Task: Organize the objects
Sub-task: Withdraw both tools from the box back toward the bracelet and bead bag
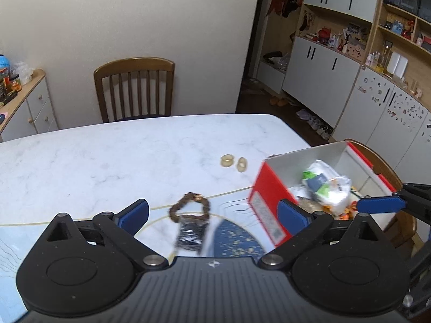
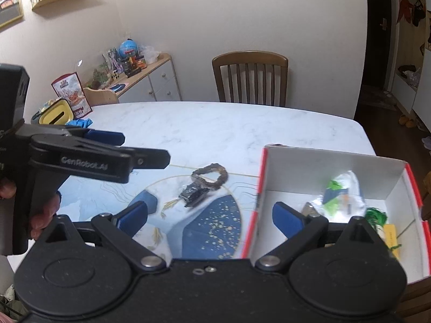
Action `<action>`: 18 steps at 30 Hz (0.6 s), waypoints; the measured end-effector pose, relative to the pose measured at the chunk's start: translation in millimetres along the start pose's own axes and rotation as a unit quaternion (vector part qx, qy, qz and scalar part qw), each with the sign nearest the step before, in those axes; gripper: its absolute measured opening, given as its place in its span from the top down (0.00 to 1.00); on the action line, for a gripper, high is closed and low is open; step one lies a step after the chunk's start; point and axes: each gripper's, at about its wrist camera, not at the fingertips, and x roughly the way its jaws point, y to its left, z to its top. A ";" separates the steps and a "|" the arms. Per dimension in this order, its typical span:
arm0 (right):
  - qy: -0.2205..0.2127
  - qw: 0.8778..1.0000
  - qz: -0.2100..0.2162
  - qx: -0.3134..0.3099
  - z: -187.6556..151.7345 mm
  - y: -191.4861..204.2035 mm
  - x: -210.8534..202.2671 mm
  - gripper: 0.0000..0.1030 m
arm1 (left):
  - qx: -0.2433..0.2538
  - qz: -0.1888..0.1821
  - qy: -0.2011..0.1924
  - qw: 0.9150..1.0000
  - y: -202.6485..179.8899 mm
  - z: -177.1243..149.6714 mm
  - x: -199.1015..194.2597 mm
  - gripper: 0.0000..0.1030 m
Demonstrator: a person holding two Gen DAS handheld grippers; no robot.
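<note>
A brown beaded bracelet (image 1: 190,206) lies on the table mat, with a small dark packet (image 1: 190,232) touching its near side; both also show in the right wrist view, the bracelet (image 2: 211,175) and the packet (image 2: 192,194). My left gripper (image 1: 212,214) is open and empty just above them. A red and white box (image 1: 272,202) stands at the right, holding white wrapped packs (image 1: 327,185). My right gripper (image 2: 212,215) is open and empty, its right finger over the box (image 2: 334,167). Two small yellowish rings (image 1: 233,162) lie farther out on the table.
The white marble table (image 1: 121,148) carries a blue patterned mat (image 2: 210,231). A wooden chair (image 1: 134,88) stands at the far side. A yellow container (image 2: 56,115), a snack bag (image 2: 72,94) and a blue cloth (image 2: 79,122) sit at the table's far left. Cabinets line the right wall.
</note>
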 end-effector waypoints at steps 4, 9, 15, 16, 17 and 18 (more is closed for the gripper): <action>0.006 1.000 -0.012 -0.004 2.7 17.6 18.1 0.04 | -0.002 0.000 0.008 1.000 26.2 -1.0 14.4 0.01; 0.016 0.999 -0.029 -0.010 6.4 32.8 42.4 0.05 | -0.013 0.004 0.029 1.000 59.9 -4.3 39.9 0.01; 0.031 0.998 -0.046 -0.018 13.3 41.6 73.9 0.08 | -0.017 0.021 0.042 0.999 90.7 -11.8 68.7 0.01; 0.033 0.998 -0.050 -0.017 15.6 41.0 78.9 0.08 | -0.014 0.021 0.042 0.999 93.7 -14.0 71.6 0.01; 0.035 0.998 -0.053 -0.016 18.2 39.9 83.6 0.08 | -0.011 0.023 0.043 0.999 96.0 -16.5 74.3 0.01; 0.038 0.998 -0.056 -0.015 21.3 38.9 88.6 0.09 | -0.008 0.024 0.045 0.999 97.9 -19.2 77.0 0.01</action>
